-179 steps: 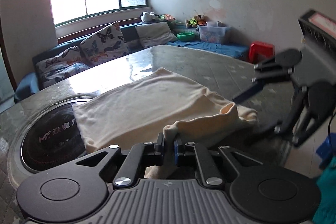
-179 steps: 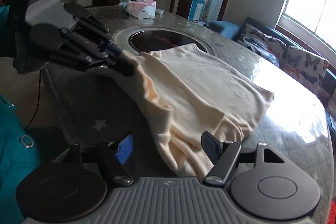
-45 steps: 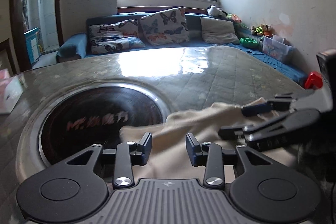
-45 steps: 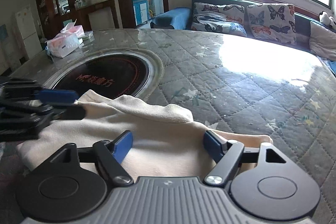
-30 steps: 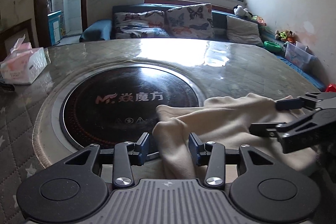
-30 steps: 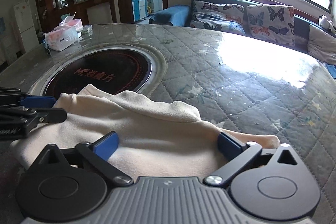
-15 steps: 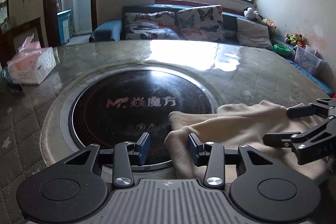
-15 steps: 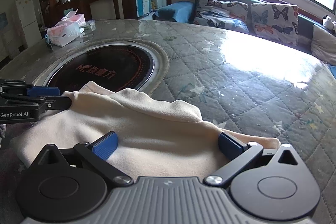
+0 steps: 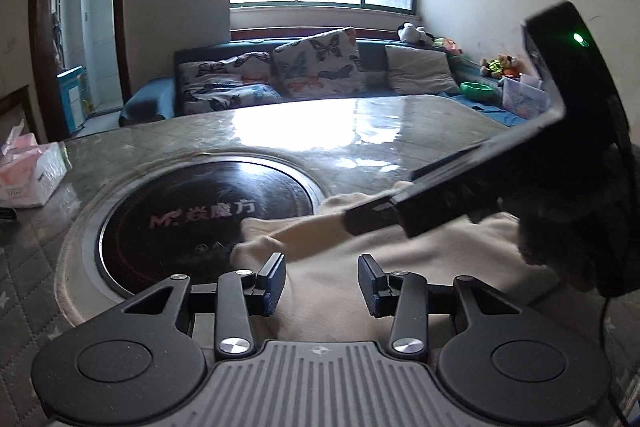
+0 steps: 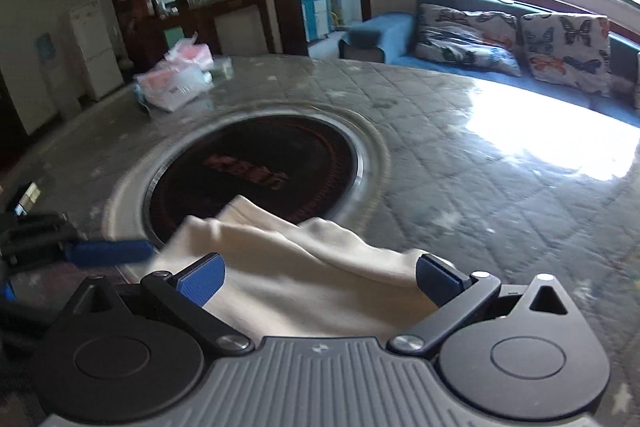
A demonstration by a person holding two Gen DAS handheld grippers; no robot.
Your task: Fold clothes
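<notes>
A cream garment (image 9: 360,267) lies folded on the quilted table, its left edge over the round black cooktop (image 9: 192,211). My left gripper (image 9: 322,283) is open and empty, its fingers low over the cloth's near part. My right gripper (image 10: 320,277) is open wide and empty, just above the garment (image 10: 304,267). In the left wrist view the right gripper's body (image 9: 520,171) crosses above the cloth from the right. In the right wrist view the left gripper's blue fingertips (image 10: 108,251) show at the cloth's left edge.
A pink tissue pack (image 9: 28,175) sits at the table's left side; it also shows in the right wrist view (image 10: 176,79). A sofa with butterfly cushions (image 9: 312,71) stands beyond the table under the window. Glare covers the far table top (image 10: 540,139).
My right gripper has swung left across the cloth and now looms large in the left wrist view. My left gripper has shifted right, further over the garment. Both stay open.
</notes>
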